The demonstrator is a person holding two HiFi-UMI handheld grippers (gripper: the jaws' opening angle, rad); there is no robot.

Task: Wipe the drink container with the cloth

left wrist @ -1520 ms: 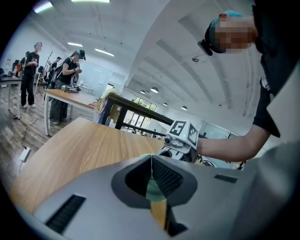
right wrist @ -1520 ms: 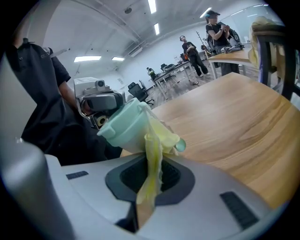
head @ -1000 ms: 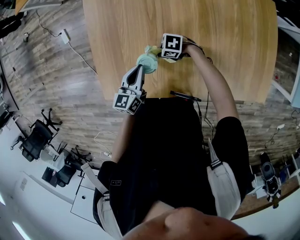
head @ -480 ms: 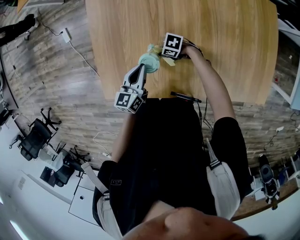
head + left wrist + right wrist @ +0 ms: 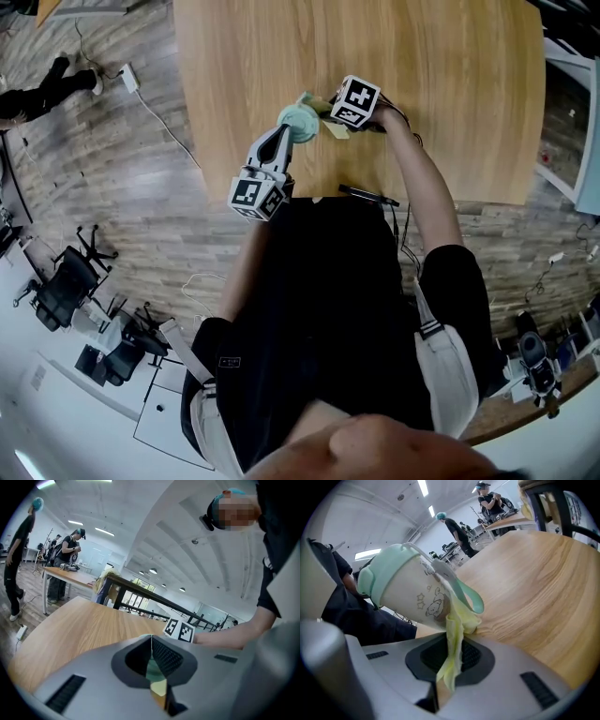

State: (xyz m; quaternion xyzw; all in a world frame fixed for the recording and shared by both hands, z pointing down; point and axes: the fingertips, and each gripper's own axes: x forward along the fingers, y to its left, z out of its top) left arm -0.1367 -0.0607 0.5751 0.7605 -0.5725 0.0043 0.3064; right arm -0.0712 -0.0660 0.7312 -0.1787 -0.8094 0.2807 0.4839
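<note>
A mint-lidded drink container [image 5: 412, 588] with cartoon bear print and a mint strap is held tilted above the wooden table [image 5: 450, 94]. In the head view the container [image 5: 300, 122] sits at the tip of my left gripper [image 5: 281, 139], whose jaws are shut on it. In the left gripper view a sliver of mint container [image 5: 152, 671] shows between that gripper's [image 5: 152, 653] closed jaws. My right gripper [image 5: 452, 656] is shut on a yellow cloth [image 5: 457, 630], which touches the container's side near the strap. Seen from the head, the right gripper [image 5: 323, 117] is just right of the container.
A thin black object [image 5: 370, 194] lies at the table's near edge by my body. A power strip with cable [image 5: 131, 75] and office chairs [image 5: 56, 291] are on the floor at left. People [image 5: 70, 555] stand by another table [image 5: 70, 573] far behind.
The right gripper has shifted slightly right and nearer with the cloth against the container. The left gripper keeps its hold in about the same place.
</note>
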